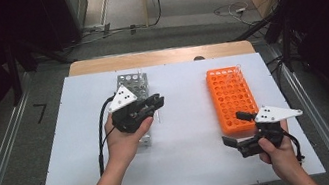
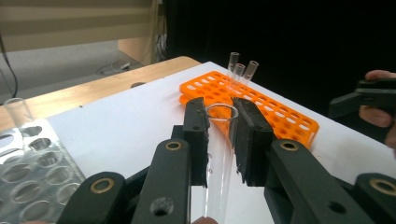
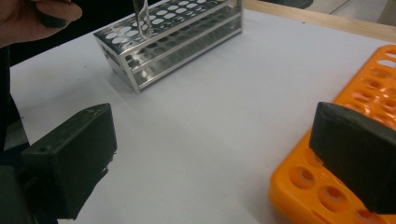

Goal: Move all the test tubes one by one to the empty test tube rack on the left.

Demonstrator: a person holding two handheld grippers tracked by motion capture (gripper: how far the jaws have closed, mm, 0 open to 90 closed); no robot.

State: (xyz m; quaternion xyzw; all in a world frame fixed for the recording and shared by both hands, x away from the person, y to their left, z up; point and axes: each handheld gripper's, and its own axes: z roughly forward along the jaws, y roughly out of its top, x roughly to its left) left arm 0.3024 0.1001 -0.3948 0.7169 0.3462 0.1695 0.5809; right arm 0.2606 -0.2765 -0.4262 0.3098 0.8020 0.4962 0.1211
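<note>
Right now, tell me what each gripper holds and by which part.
The left gripper is shut on a clear glass test tube, clamped just below its open rim. The right gripper is open and holds nothing.

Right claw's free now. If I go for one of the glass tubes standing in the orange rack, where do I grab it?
Take a standing tube by its bare upper end above the orange rack, right claw coming from above. The tubes stand close together at the far corner, so pick an outer one.

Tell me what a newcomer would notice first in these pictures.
First, the bright orange rack on the right of the white table, with three glass tubes standing at its far end. Next, the left claw shut on a clear test tube beside the metal rack, while the right claw is open.
</note>
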